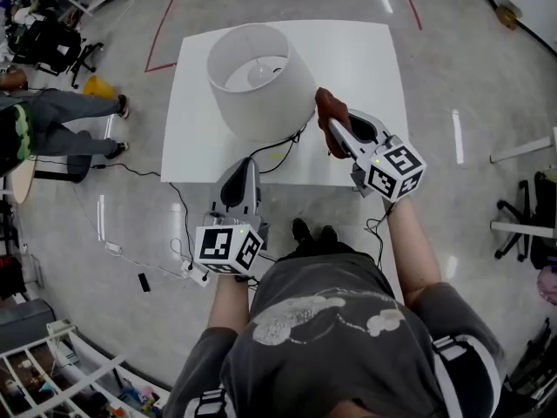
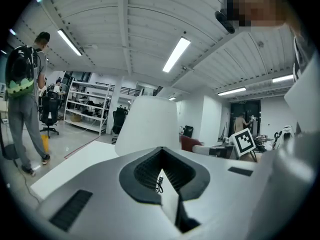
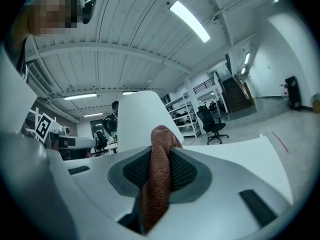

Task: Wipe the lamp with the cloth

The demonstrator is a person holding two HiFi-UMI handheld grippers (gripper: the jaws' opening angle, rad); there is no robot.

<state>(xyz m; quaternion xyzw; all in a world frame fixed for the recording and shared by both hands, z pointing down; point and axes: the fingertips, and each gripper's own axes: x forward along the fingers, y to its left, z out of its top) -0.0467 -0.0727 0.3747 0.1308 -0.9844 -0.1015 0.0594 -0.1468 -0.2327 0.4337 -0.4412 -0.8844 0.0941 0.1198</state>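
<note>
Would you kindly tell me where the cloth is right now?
In the head view, the brown cloth is clamped in the right gripper, just right of the lampshade, above the table.

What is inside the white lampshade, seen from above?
A rounded light bulb shows through the open top of the lampshade. The lampshade hides whatever stand is below it.

A white square table (image 1: 374, 59) stands on a glossy grey floor (image 1: 452, 85). A red tape line (image 1: 165, 23) runs left of the table, a black office chair (image 1: 48, 40) sits farther left, and long strip lights (image 2: 175, 54) hang overhead.
</note>
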